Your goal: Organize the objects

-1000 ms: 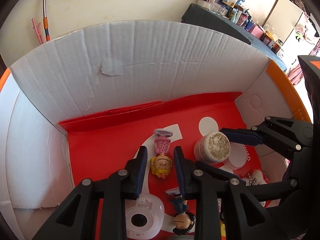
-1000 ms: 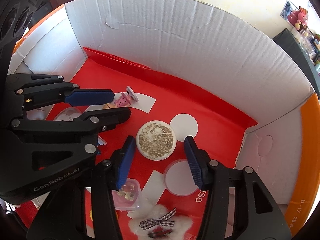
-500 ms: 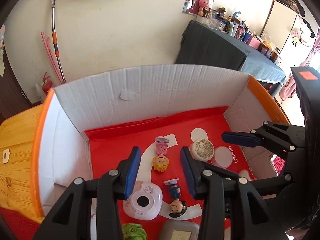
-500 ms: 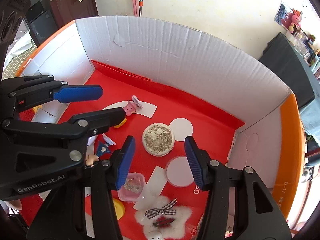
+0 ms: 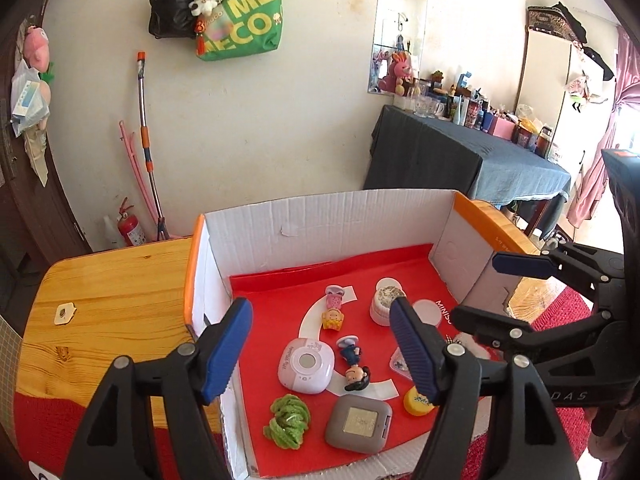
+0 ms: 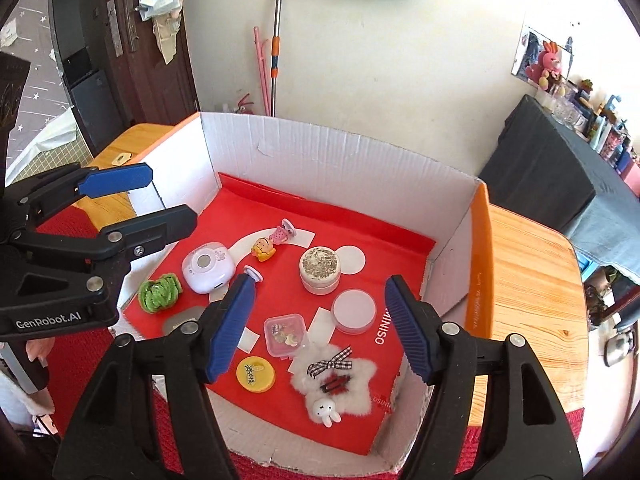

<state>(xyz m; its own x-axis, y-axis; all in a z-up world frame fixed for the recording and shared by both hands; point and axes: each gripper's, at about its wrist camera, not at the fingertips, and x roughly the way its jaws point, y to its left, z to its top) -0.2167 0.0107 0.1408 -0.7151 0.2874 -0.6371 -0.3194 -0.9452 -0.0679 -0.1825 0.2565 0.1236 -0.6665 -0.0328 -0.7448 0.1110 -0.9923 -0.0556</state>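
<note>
An open cardboard box (image 5: 320, 220) (image 6: 320, 168) with a red liner holds the small things. A yellow-haired figurine (image 5: 334, 312) (image 6: 266, 246) lies beside a round speckled-lid jar (image 5: 385, 300) (image 6: 320, 270). Nearer lie a pink-white device (image 5: 306, 364), a dark-haired figurine (image 5: 354, 364), a green scrunchie (image 5: 288, 416), a grey case (image 5: 358, 422) and a yellow cap (image 6: 255, 374). My left gripper (image 5: 320, 306) (image 6: 168, 194) and right gripper (image 6: 320, 282) (image 5: 476, 288) hover above the box's near side. Their jaws are opening, with nothing between them.
A clear trinket box (image 6: 285, 334), a white lid (image 6: 354, 312) and a fluffy star clip (image 6: 334, 376) also lie on the liner. The box sits on a wooden table (image 5: 112, 300) (image 6: 528, 280). A dark-draped table (image 5: 460, 160) and a mop (image 5: 146, 140) stand by the wall.
Both grippers rose and drew back out of the box while their jaws widened. The left jaws left the yellow-haired figurine and the right jaws left the jar; both things stay on the liner.
</note>
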